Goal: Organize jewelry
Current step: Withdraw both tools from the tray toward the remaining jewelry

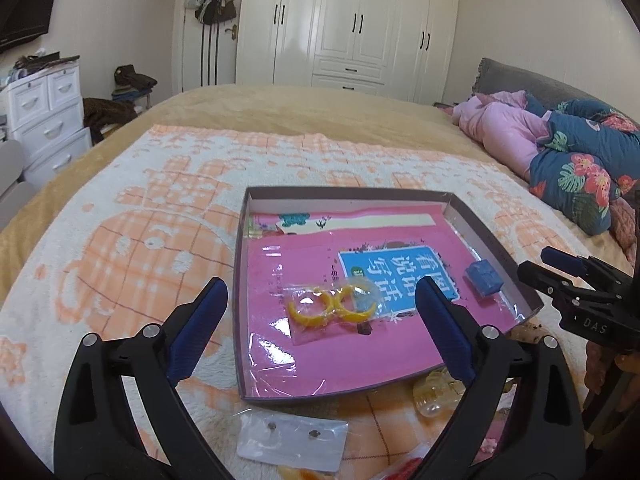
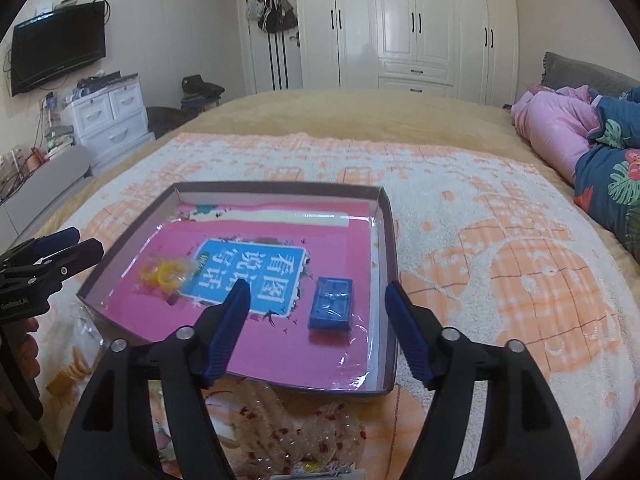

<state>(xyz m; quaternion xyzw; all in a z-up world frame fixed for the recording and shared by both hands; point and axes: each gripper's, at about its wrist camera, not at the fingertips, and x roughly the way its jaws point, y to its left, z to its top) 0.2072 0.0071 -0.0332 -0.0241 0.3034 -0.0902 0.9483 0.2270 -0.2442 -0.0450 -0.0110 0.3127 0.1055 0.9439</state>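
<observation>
A shallow box (image 1: 239, 280) (image 2: 390, 240) lined with a pink book cover lies on the bed. Inside it rests a clear packet of yellow rings (image 1: 330, 304) (image 2: 166, 274) and a small blue case (image 1: 483, 278) (image 2: 332, 310). My left gripper (image 1: 322, 296) hovers open over the box's near half, the ring packet lying free on the lining between its fingers. My right gripper (image 2: 318, 300) is open too, above the blue case, which lies loose on the lining. In front of the box sit a clear card with two stud earrings (image 1: 292, 438) and a pale yellow bracelet (image 1: 434, 398).
A white and orange towel (image 1: 140, 220) covers the tan bedspread under the box. Bubble-wrapped packets (image 2: 296, 424) lie near the box's front edge. Pink and floral bedding (image 1: 560, 152) is piled at the right. White drawers (image 1: 44, 108) stand left of the bed, wardrobes behind.
</observation>
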